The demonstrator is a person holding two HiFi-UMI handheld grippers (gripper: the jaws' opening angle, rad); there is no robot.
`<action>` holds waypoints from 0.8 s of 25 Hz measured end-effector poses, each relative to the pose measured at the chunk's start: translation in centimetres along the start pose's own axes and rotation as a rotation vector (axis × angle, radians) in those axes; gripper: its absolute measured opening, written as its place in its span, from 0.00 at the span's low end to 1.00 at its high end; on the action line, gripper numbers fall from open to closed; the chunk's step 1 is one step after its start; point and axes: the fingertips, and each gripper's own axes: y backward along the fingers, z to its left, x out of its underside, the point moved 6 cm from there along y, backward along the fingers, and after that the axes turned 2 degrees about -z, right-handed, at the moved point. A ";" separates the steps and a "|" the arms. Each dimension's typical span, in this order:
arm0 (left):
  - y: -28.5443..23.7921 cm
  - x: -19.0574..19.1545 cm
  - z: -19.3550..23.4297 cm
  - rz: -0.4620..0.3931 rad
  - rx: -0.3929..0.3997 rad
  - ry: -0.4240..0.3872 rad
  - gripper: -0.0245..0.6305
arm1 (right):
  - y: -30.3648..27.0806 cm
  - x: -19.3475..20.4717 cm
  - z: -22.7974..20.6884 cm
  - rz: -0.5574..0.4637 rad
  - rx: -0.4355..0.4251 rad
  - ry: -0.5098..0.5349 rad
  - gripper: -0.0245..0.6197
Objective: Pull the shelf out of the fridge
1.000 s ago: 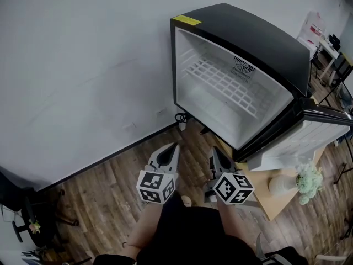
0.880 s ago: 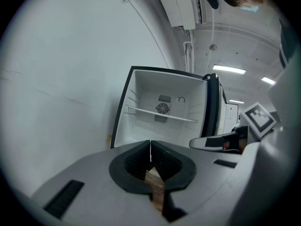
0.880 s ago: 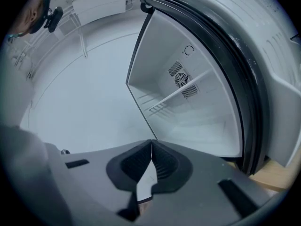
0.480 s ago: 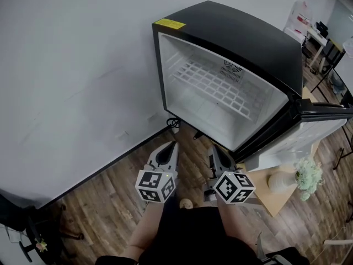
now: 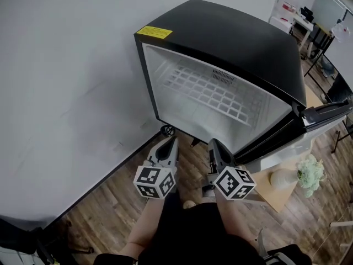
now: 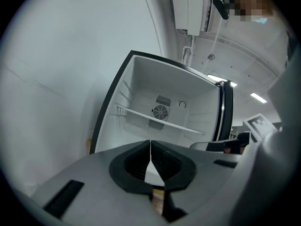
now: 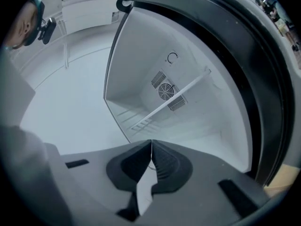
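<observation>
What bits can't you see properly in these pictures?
- Yellow sticker, head view: print too small to read.
- Fridge door, head view: cut off by the right edge.
- Fridge bottom, left gripper view: hidden behind the left claw.
- Shelf supports, head view: too small to tell.

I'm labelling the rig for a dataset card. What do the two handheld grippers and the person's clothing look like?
The left gripper and right gripper match: grey tapering bodies with black ribbed pads at the tips. Each carries a white cube printed with black square markers. No cables show. The person wears black.
</observation>
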 end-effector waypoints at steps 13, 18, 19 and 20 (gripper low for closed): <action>-5.8 -1.6 2.7 0.026 0.152 0.156 0.05 | -2.8 -2.2 -1.3 -0.130 0.096 -0.167 0.03; -7.7 -1.8 2.9 0.047 0.230 0.262 0.05 | -3.0 -2.9 -2.2 -0.190 0.094 -0.267 0.03; -8.0 -1.9 3.0 0.048 0.245 0.286 0.05 | -3.0 -3.0 -2.4 -0.197 0.096 -0.284 0.03; -8.3 -2.0 3.0 0.050 0.261 0.309 0.05 | -3.0 -3.2 -2.6 -0.202 0.097 -0.296 0.03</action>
